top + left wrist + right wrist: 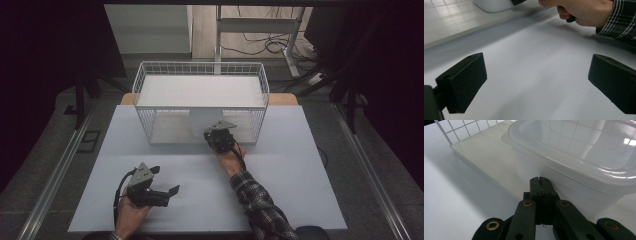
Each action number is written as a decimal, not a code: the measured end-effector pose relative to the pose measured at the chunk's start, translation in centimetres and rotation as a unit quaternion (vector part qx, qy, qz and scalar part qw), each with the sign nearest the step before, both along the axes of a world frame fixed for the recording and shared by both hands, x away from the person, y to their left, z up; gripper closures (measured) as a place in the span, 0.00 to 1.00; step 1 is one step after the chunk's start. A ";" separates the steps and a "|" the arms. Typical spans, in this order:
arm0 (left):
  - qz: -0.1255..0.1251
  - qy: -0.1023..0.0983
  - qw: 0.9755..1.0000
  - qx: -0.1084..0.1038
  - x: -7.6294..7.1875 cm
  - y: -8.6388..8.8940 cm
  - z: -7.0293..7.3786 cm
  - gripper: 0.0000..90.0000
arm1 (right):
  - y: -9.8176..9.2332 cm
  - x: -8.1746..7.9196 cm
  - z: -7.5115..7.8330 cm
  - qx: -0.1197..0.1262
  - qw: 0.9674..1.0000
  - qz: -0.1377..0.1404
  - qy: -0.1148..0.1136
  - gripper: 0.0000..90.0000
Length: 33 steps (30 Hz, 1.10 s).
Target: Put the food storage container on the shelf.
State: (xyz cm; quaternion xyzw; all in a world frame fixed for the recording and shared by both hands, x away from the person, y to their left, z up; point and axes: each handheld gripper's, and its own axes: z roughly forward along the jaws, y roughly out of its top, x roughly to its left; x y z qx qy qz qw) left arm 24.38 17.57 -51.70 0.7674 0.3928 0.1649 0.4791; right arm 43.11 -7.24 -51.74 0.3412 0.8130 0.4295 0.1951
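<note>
Your container (574,157) is translucent plastic, glossy and smooth – light glints off its lid. The basket (150,75) is white-coated wire. Your table (300,175) looks matt and smooth; your sleeve (257,202) – checked cloth.

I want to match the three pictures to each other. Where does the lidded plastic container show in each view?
High view: the plastic container sits centre, on the lower shelf of the wire rack, just beyond the right gripper.
Left gripper view: its rounded white corner shows at the top edge, left of centre.
Right gripper view: it spreads over the upper right, just past the shut jaws.
Shared landmark: the white table.
</note>
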 end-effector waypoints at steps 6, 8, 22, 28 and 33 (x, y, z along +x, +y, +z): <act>0.000 0.001 1.000 0.010 0.0 -0.1 -0.1 0.02 | 0.0 0.5 0.0 0.002 1.000 -0.008 -0.001 0.99; -0.001 0.002 1.000 0.010 0.0 -0.1 -0.1 0.02 | -0.1 0.6 0.0 0.000 1.000 -0.010 -0.001 0.99; -0.001 0.000 1.000 0.022 0.0 -0.1 -0.2 0.02 | -0.8 -0.2 0.8 0.003 1.000 -0.001 -0.001 0.88; 0.001 0.000 1.000 0.021 0.1 0.0 -0.2 0.02 | -1.2 -0.5 1.2 0.007 1.000 0.006 0.008 0.70; 0.001 0.003 1.000 0.021 0.2 0.0 -0.3 0.02 | -1.5 -0.9 1.5 0.007 1.000 0.012 0.011 0.54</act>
